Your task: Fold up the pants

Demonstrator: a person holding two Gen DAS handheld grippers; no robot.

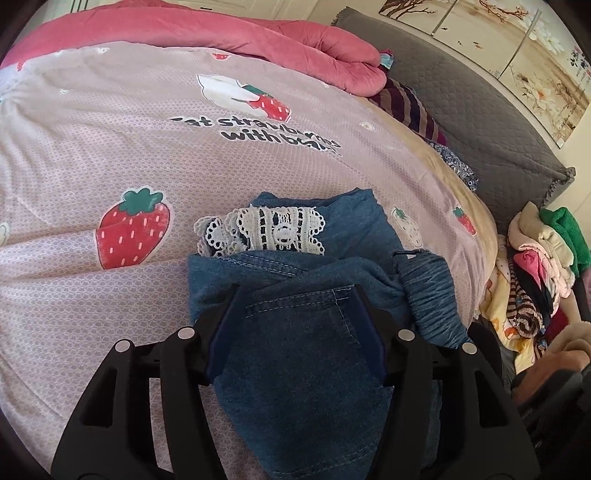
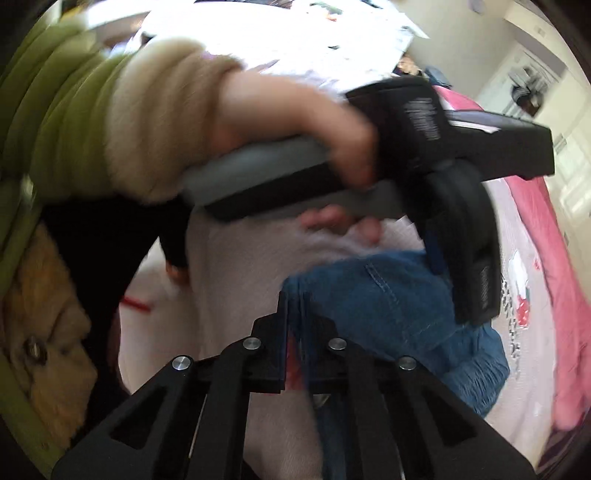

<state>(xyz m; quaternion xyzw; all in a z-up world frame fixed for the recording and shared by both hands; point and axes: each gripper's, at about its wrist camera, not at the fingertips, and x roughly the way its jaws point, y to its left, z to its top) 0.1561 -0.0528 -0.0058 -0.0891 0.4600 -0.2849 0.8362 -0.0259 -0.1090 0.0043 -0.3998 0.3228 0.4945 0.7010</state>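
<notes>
Blue denim pants [image 1: 303, 369] lie bunched on the strawberry-print sheet [image 1: 110, 166]. White lace trim [image 1: 273, 229] shows at their far end and a gathered waistband [image 1: 428, 295] on the right. My left gripper [image 1: 295, 291] stands half open over them, and a pocketed fold fills the gap between its blue pads. In the blurred right wrist view, my right gripper [image 2: 293, 295] is shut with its tips at the near edge of the pants [image 2: 388, 295]. The blur hides whether cloth is pinched. A person's hand [image 2: 314, 125] holds the left tool above the pants.
A pink quilt [image 1: 221, 33] is heaped at the far side of the bed. A grey padded headboard [image 1: 480, 122] and striped cloth [image 1: 406, 107] lie to the right. A pile of mixed clothes [image 1: 535, 266] sits past the bed's right edge.
</notes>
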